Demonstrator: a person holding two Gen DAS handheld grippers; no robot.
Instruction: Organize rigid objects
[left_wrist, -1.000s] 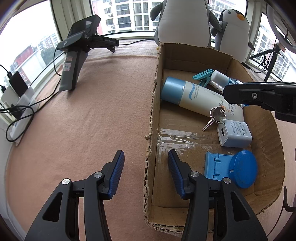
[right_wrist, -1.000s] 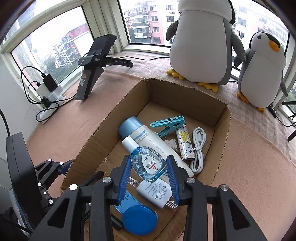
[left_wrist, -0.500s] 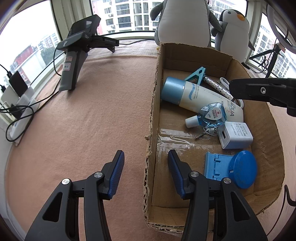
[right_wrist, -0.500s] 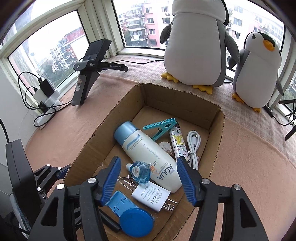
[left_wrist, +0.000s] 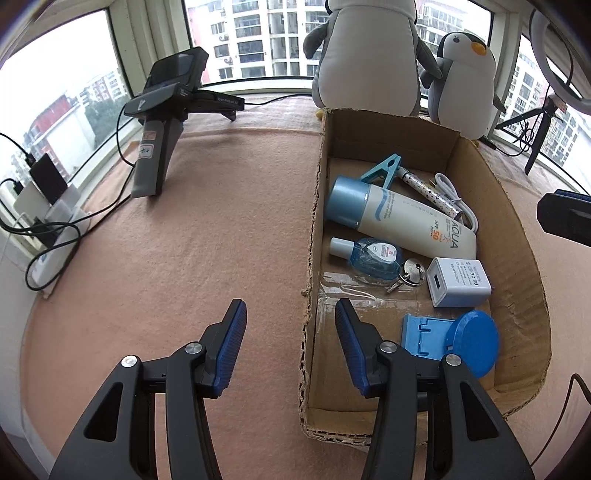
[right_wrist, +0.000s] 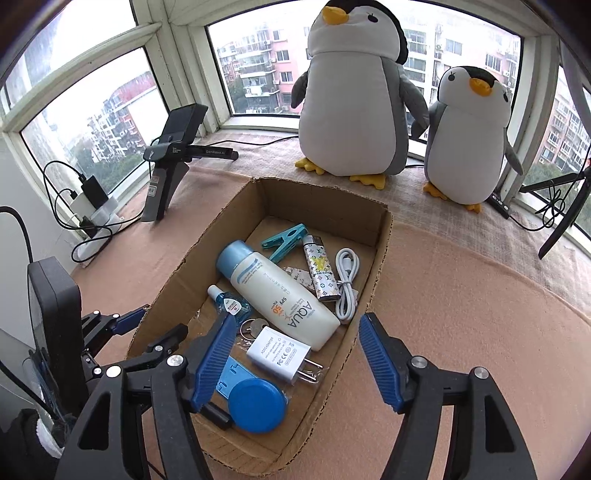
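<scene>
Both your left tongs (left_wrist: 287, 338) and right tongs (right_wrist: 293, 360) hang released; lift clear of the cardboard box (right_wrist: 380, 236) without nudging the eye-drop bottle (right_wrist: 232, 304)

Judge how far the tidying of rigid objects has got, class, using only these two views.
Done: the sunscreen bottle, eye-drop bottle, charger and other small items lie inside the cardboard box. In hand: nothing; the left gripper and right gripper are both open. Left: no loose items show on the mat.
</scene>
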